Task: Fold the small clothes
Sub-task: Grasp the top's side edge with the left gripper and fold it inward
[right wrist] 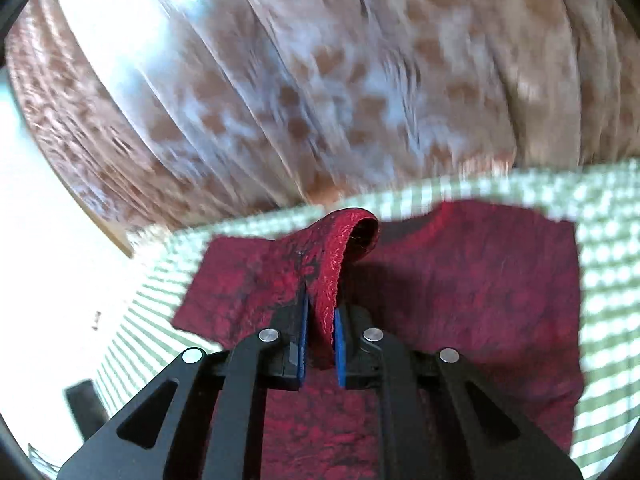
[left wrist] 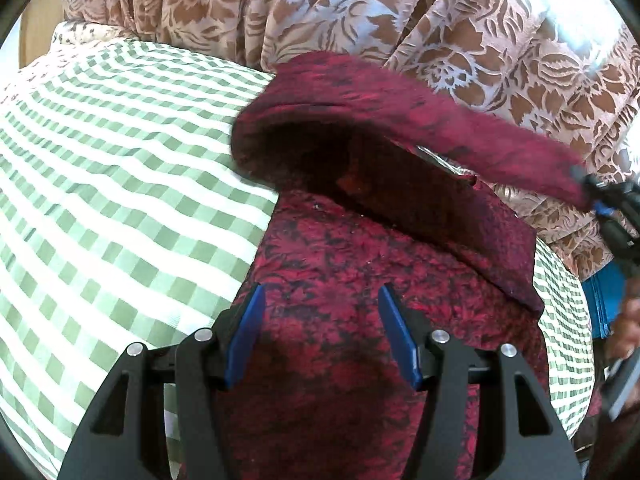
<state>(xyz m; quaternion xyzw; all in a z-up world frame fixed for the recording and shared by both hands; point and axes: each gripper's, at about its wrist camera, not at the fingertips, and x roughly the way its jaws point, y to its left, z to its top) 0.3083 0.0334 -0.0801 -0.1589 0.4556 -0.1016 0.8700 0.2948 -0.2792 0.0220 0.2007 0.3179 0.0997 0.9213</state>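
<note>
A dark red garment (left wrist: 340,320) with black mottling lies on a green-and-white checked cloth (left wrist: 120,200). My left gripper (left wrist: 323,292) hangs just over the middle of the garment, open, its blue pads (left wrist: 246,336) wide apart with nothing pinched between them. In the right wrist view my right gripper (right wrist: 322,308) is shut on a fold of the red garment (right wrist: 480,300), which is raised off the cloth. From the left wrist view that raised flap arches up to the right gripper (left wrist: 612,200) at the frame's right edge, and it hides what lies under it.
A brown floral curtain (left wrist: 360,8) hangs close behind the checked cloth (right wrist: 608,240) along its far edge. A blue object (left wrist: 596,304) stands past the cloth's right side. The right wrist view is blurred.
</note>
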